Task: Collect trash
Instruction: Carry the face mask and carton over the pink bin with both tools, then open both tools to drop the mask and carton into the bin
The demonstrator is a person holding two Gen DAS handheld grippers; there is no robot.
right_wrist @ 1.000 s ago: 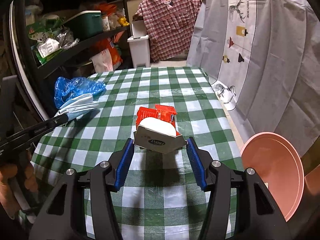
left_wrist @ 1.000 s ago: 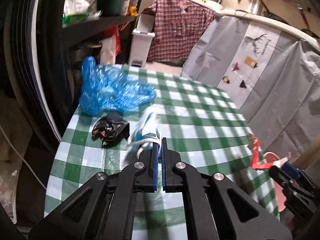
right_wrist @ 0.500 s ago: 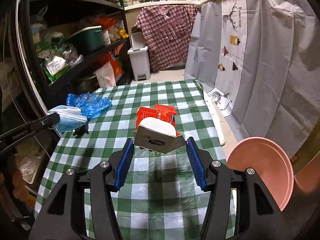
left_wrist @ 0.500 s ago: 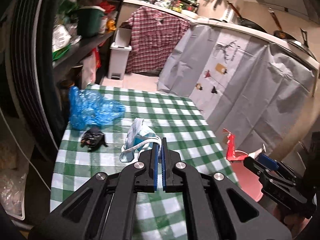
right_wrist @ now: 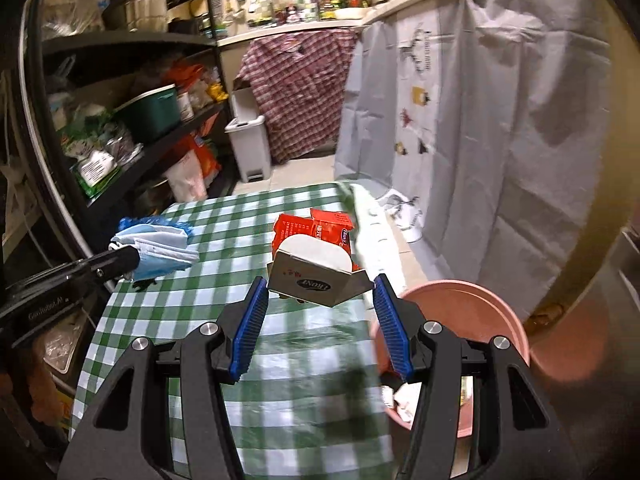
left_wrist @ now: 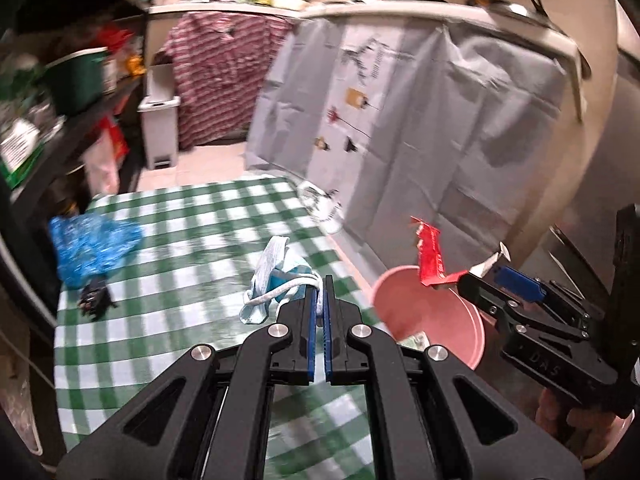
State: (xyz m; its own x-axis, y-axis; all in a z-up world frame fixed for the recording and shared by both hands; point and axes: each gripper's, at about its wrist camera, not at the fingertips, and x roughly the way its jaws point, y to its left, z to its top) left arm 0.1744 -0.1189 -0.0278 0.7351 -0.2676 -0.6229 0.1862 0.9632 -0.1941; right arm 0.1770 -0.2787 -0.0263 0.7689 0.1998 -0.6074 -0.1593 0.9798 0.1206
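Bucket [right_wrist: 452,300] right of table [right_wrist: 224,240]

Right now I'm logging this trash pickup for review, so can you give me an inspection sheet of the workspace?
Surface: table with a green checked cloth, blurred in both views.
Job's things: face mask and red carton are held in the air; blue plastic bag and small black wrapper lie on the table; pink bin beside the table holds some scraps.
Clutter: nothing seen beyond the trash.
Grippers: left gripper is shut on the mask's strap; right gripper is shut on the carton.
Cables: nothing seen.
Surroundings: dark shelves full of goods, white pedal bin, grey curtain, checked shirt.
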